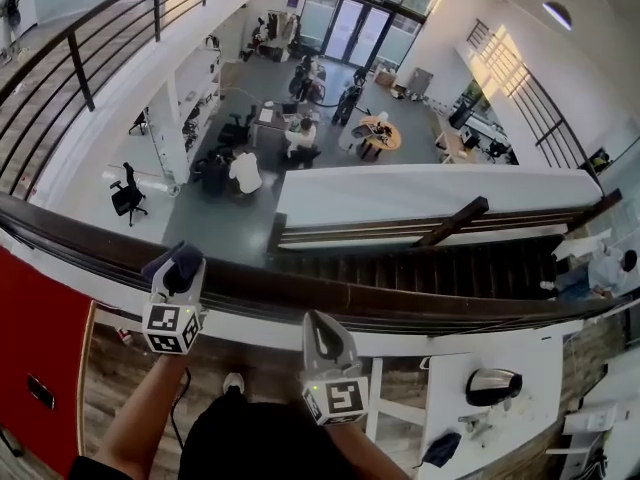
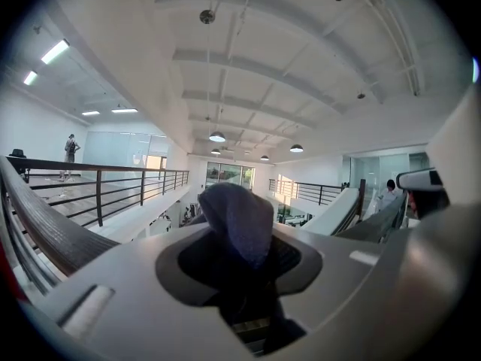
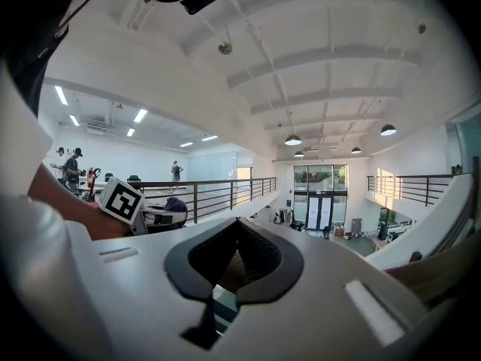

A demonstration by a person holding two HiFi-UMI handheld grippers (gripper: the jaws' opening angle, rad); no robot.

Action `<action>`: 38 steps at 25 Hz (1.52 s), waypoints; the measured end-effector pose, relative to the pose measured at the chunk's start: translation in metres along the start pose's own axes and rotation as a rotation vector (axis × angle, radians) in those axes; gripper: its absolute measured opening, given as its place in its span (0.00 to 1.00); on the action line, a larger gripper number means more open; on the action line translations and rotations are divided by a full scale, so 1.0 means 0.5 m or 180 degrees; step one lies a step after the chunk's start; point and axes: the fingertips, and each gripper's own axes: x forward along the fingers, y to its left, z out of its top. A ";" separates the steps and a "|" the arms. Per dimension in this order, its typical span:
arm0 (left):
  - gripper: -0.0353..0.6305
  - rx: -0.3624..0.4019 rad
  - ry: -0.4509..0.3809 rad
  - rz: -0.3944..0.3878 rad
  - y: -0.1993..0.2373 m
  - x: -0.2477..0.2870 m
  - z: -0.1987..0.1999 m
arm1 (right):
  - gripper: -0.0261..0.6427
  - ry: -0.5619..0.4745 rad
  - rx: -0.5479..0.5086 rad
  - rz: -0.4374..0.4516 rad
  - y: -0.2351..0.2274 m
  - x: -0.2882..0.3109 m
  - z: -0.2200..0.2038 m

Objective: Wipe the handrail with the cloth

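In the head view the dark wooden handrail (image 1: 420,303) curves across the picture from left to right. My left gripper (image 1: 173,271) is shut on a dark blue cloth (image 1: 186,258), and the cloth sits over the rail's top. The left gripper view has the cloth (image 2: 239,215) bunched between the jaws, with the handrail (image 2: 45,235) running off to the left. My right gripper (image 1: 322,320) is shut with nothing in it, its tip just short of the rail's near edge. Seen from the right gripper (image 3: 237,226), the left gripper's marker cube (image 3: 122,199) and the cloth (image 3: 177,204) lie to the left.
Beyond the rail is a drop to a lower floor with desks, chairs and people (image 1: 300,133). A staircase (image 1: 430,268) runs below the rail on the right. A red panel (image 1: 40,338) stands at my left, a white table (image 1: 500,418) at my lower right.
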 end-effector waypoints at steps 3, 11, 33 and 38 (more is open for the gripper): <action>0.24 -0.0011 0.0078 -0.0077 -0.008 0.003 -0.002 | 0.04 -0.0015 0.0049 0.0033 0.013 0.002 -0.003; 0.25 0.0005 0.0118 -0.0142 -0.033 0.006 0.002 | 0.04 -0.0038 0.0111 -0.0018 0.011 -0.004 0.004; 0.25 0.0090 0.0168 -0.0196 -0.154 0.022 -0.003 | 0.04 0.0055 0.0434 -0.0132 -0.093 -0.034 -0.022; 0.26 0.0055 0.0202 -0.0154 -0.179 0.027 -0.006 | 0.04 0.0055 0.0443 -0.0200 -0.128 -0.037 -0.030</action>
